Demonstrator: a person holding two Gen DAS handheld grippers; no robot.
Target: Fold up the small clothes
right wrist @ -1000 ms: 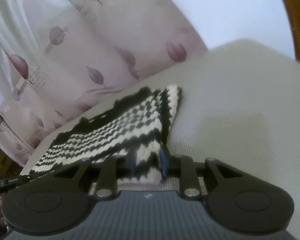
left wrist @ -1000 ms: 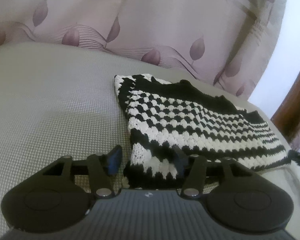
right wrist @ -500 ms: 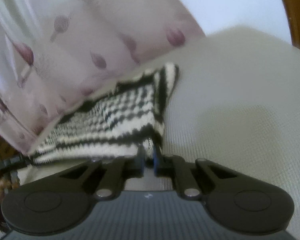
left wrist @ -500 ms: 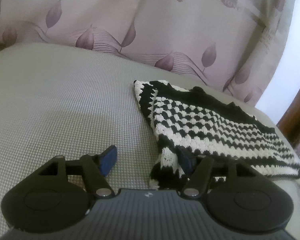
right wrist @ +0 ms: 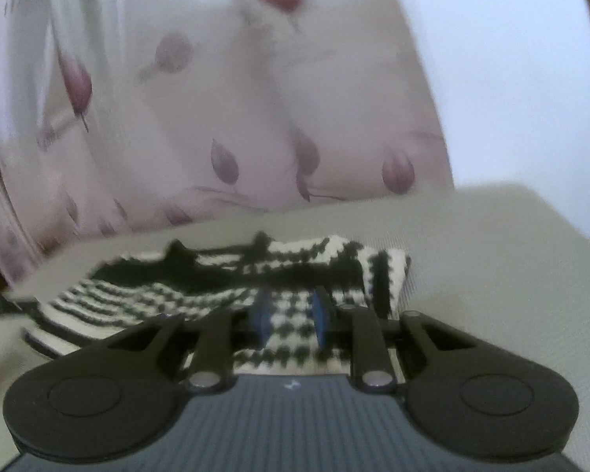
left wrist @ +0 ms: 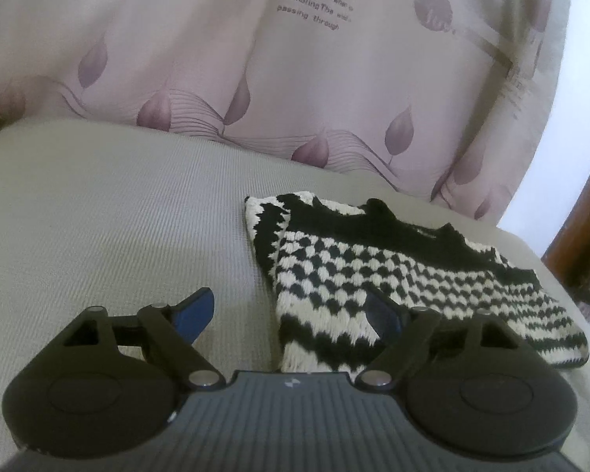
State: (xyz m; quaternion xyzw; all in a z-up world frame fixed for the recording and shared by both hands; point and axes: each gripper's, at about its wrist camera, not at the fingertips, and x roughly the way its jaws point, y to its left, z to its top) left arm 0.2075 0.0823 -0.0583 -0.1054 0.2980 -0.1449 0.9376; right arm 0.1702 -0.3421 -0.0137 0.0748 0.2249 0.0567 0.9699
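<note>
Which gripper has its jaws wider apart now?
Left gripper: opening jaws straddle the sweater edge unpressed; right gripper, also opening, is narrower, gripping nothing.

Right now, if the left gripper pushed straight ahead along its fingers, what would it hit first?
Likely the knit garment: the opening left gripper has nothing pinched, and the garment's near edge lies just ahead on the grey surface.

Both have let go since before — left hand-held gripper (left wrist: 291, 312) and right hand-held gripper (right wrist: 291, 320) opening off the sweater (left wrist: 393, 275).

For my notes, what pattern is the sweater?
Black and cream checks and stripes on the sweater, clearest from the left wrist.
</note>
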